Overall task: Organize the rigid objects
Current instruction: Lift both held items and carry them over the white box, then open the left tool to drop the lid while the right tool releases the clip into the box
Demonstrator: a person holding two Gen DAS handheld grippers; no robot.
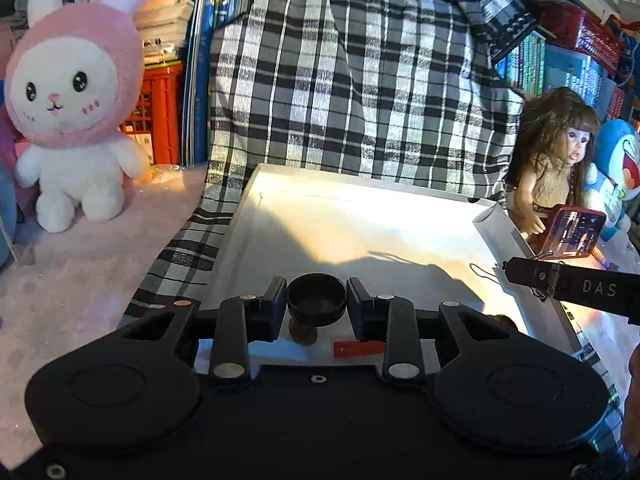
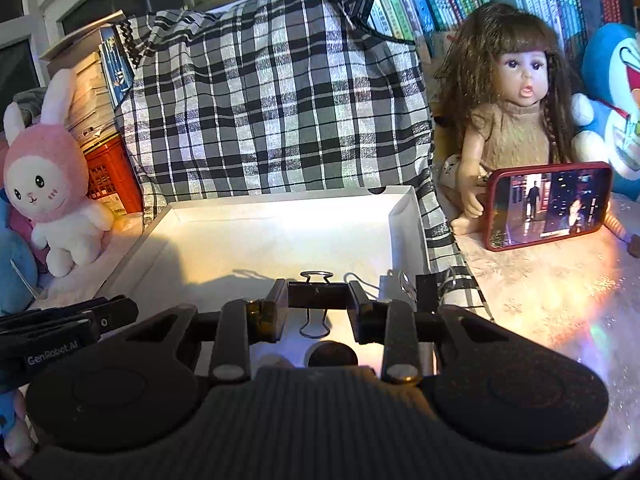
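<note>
In the left wrist view my left gripper is shut on a small dark footed bowl, held just over the near end of the white tray. A red piece lies on the tray under the fingers. In the right wrist view my right gripper is shut on a black binder clip above the same tray. A second black binder clip sits by the tray's right wall, and a dark round object lies below the fingers. Each gripper shows in the other's view: right gripper, left gripper.
A black-and-white checked cloth rises behind the tray. A pink bunny plush stands to the left. On the right a doll sits behind a red-cased phone playing video, beside a blue plush. Books and a red crate fill the back.
</note>
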